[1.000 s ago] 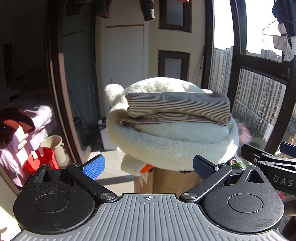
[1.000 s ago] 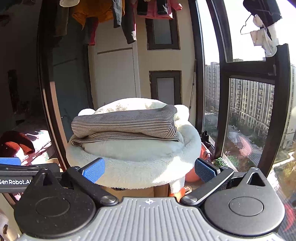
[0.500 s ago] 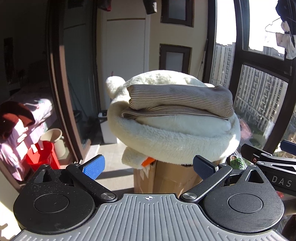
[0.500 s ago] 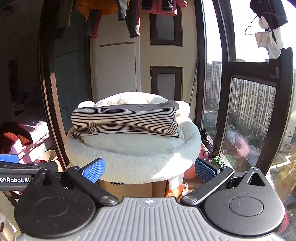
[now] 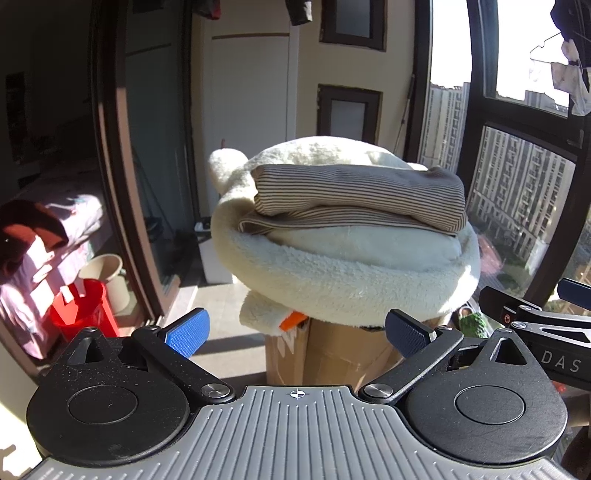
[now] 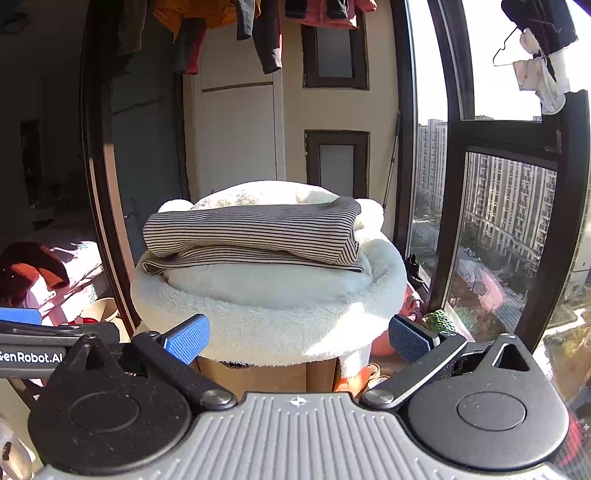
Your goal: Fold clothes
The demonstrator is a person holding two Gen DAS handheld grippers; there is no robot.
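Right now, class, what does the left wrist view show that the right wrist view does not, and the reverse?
Only the left wrist view shows the red bucket on the floor. Only the right wrist view shows the orange garment hanging overhead. Both show the folded striped garment lying on the white fleece cushion atop a cardboard box, with the left gripper and right gripper open and empty.

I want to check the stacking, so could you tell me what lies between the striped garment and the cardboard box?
The white fleecy cushion lies between them: the folded striped garment rests on it, and it sits on the cardboard box. Both wrist views show this.
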